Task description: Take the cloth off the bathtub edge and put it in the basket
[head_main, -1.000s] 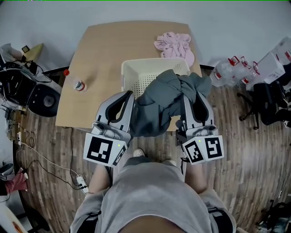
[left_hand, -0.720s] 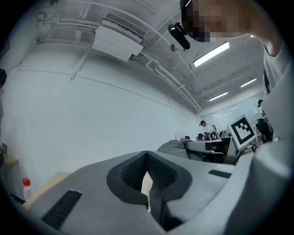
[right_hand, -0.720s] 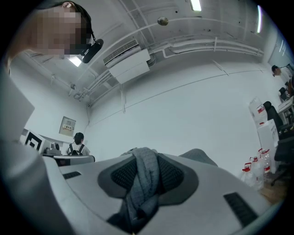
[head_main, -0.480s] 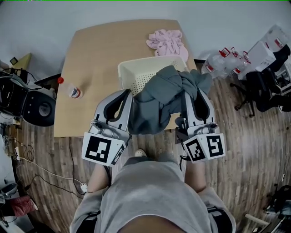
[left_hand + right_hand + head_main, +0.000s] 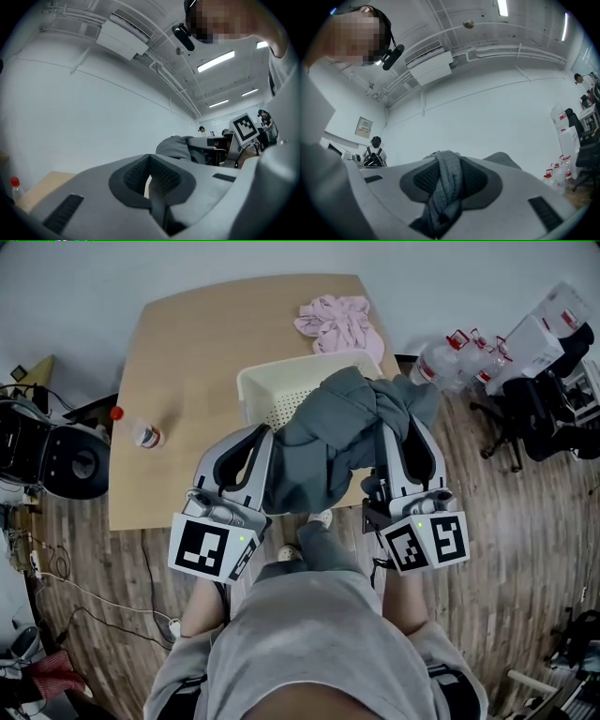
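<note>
A grey cloth (image 5: 328, 446) hangs bunched in the air between my two grippers, above the near rim of a cream perforated basket (image 5: 267, 390) on the wooden table (image 5: 187, 343). My right gripper (image 5: 396, 425) is shut on the cloth; in the right gripper view a twisted strand of cloth (image 5: 445, 183) runs between the pads. My left gripper (image 5: 264, 432) sits against the cloth's left side, its jaws closed together with nothing seen between them. In the left gripper view the cloth (image 5: 176, 145) bulges beyond the left gripper (image 5: 150, 178). No bathtub is in view.
A pink cloth (image 5: 339, 322) lies on the table behind the basket. A small red-capped bottle (image 5: 142, 434) lies at the table's left edge. Water bottles (image 5: 459, 354) and a black chair (image 5: 534, 418) stand on the floor at right; black equipment (image 5: 52, 456) is at left.
The table and basket have drifted left and up in the head view while both grippers keep the cloth in the same hold. A shoe now shows below the cloth.
</note>
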